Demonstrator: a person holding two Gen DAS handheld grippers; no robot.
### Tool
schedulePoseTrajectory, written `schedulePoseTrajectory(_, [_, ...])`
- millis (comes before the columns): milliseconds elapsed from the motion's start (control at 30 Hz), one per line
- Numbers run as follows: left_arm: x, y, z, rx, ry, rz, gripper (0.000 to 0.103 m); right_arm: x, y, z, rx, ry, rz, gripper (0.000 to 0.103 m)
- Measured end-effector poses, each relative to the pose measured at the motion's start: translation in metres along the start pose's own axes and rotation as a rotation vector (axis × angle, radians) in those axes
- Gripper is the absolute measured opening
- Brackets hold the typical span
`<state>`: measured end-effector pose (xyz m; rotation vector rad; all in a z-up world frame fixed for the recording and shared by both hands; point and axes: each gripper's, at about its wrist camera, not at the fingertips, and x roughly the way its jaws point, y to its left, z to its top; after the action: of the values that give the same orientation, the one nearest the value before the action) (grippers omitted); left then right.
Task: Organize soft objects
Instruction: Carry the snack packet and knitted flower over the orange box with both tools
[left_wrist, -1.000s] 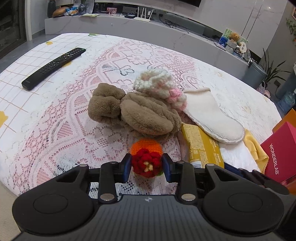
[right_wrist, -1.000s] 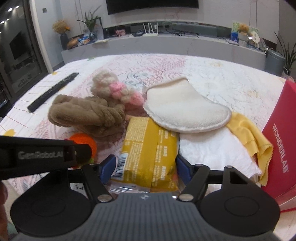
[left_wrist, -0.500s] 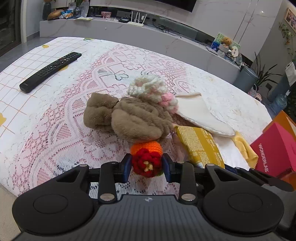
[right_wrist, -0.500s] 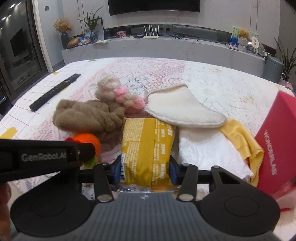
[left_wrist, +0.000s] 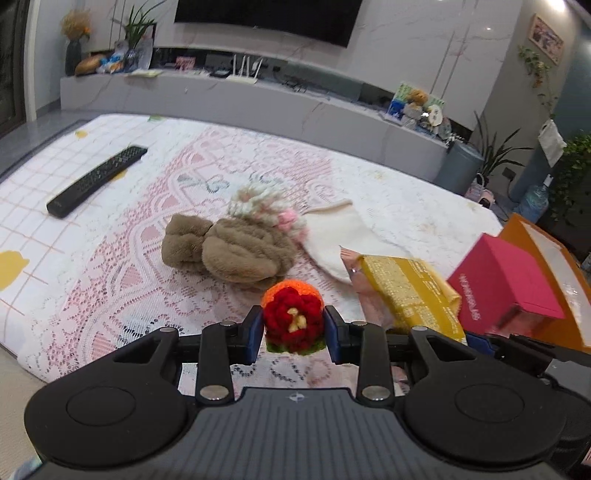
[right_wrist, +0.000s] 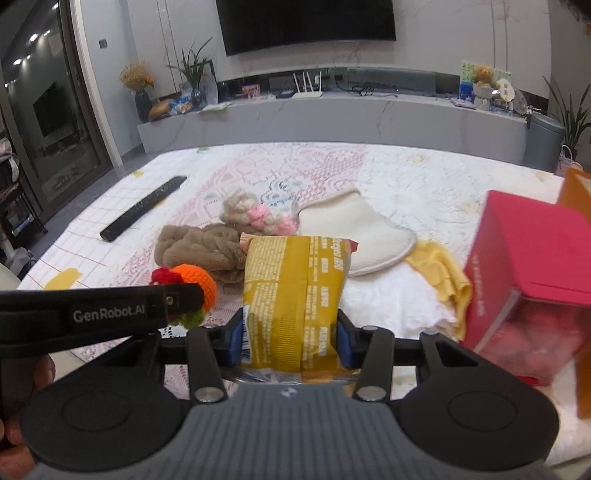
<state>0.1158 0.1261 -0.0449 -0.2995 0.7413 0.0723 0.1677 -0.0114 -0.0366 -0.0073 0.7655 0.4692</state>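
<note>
The left gripper (left_wrist: 293, 334) is clamped on a small crocheted ball of red and orange yarn with a green base (left_wrist: 293, 317), its blue pads pressing both sides. The ball is clear of the cloth; a second ago it sat low against the lace, and it has since been lifted.

The right gripper (right_wrist: 290, 341) is closed on a yellow printed snack packet of crinkled foil (right_wrist: 293, 295), gripped at its lower end and standing up between the pads. A second ago that packet lay flat on the pile with the jaws wide on either side; they have since closed on it and raised it.

Just behind the ball, a brown plush bundle of rolled fleece (left_wrist: 231, 249) rests on the desk (left_wrist: 110, 258), which is covered with a pink-and-white lace cloth. A cream and pink chunky-knit piece (left_wrist: 264, 208) lies against its far side. A cream fleece bootie-shaped slipper (right_wrist: 354, 236) lies beside these, partly over a white fluffy towel (right_wrist: 391, 295) and touching a yellow cloth with a scalloped edge (right_wrist: 443, 273). None of these has shifted.

To the right stands a magenta cardboard box (right_wrist: 532, 258), with an orange box (left_wrist: 546, 258) behind it. A black remote control (left_wrist: 96, 181) lies well apart on the far left.
</note>
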Motion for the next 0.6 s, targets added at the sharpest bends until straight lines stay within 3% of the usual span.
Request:
schedulePoseTrajectory(267, [-0.033, -0.035, 0.004, 0.051, -0.066, -0.068, 0.038, -0.061, -0.032, -0.008, 0.029, -0.087, -0.047, 0.047])
schedulePoseTrajectory(600, [-0.037, -0.129, 0.006, 0.239, -0.101, -0.208, 0.038, -0.139, -0.106, -0.014, 0.111, -0.203, -0.162, 0.047])
